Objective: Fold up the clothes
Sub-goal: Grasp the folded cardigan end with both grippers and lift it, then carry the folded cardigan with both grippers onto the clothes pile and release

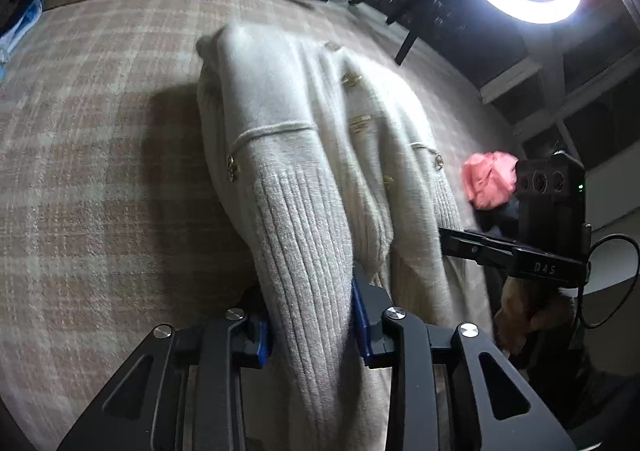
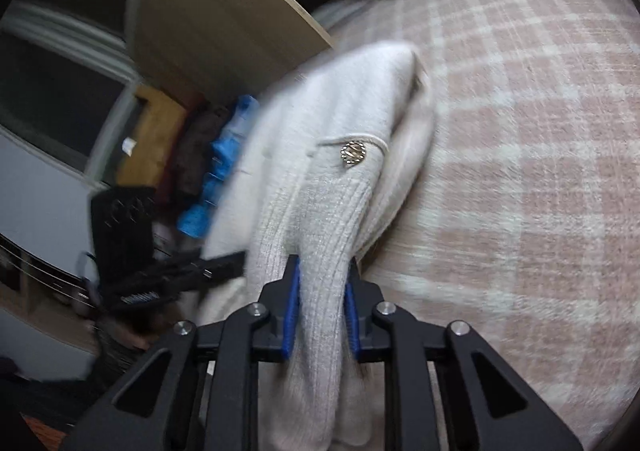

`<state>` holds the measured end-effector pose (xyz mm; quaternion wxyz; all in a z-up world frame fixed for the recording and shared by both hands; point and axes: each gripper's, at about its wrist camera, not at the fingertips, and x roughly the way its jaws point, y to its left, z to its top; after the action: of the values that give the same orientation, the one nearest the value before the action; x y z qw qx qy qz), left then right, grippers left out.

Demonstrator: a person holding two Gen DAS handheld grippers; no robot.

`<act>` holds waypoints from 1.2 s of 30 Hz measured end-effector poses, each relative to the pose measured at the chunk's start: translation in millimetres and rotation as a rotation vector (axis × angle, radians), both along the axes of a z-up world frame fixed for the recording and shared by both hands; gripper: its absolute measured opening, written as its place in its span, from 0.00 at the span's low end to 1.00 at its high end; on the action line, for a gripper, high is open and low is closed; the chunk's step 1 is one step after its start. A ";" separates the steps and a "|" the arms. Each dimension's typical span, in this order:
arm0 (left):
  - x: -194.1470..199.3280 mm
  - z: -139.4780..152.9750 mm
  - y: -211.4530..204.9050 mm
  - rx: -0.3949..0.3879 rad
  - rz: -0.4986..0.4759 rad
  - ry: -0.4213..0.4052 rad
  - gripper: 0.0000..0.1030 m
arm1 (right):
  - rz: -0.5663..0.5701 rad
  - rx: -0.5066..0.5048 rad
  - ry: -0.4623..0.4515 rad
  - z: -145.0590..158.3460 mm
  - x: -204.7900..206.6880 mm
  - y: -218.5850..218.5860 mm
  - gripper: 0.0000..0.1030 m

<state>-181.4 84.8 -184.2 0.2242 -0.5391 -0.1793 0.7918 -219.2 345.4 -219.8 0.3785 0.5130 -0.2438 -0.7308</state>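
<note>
Cream knit cardigan (image 1: 304, 139) hangs over pink plaid blanket (image 1: 100, 139); left gripper (image 1: 312, 315) and right gripper (image 2: 322, 303) each clench its ribbed hem.

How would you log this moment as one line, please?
left claw: shut on cardigan hem | right claw: same | surface: plaid blanket
</note>
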 end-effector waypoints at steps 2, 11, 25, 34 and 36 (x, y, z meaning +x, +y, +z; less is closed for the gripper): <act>3.6 14.6 -0.2 0.016 -0.001 0.029 0.26 | -0.008 -0.022 0.020 13.2 4.0 2.3 0.15; 41.2 63.8 -18.0 0.043 -0.037 0.101 0.26 | -0.029 -0.055 0.017 51.1 54.9 4.4 0.13; 38.6 163.6 -150.6 0.045 -0.098 0.320 0.25 | -0.075 -0.030 0.246 177.4 64.4 -127.1 0.13; 7.4 282.5 -315.7 -0.142 -0.016 0.587 0.26 | -0.026 -0.012 0.556 291.0 12.4 -323.6 0.13; -1.8 283.5 -348.2 -0.214 -0.002 0.610 0.26 | -0.015 0.004 0.553 277.4 2.6 -361.4 0.13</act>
<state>-183.2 -263.5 99.3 0.2107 -0.2976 -0.0190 0.9310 -216.6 -16.0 57.5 0.4246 0.2929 -0.1335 -0.8463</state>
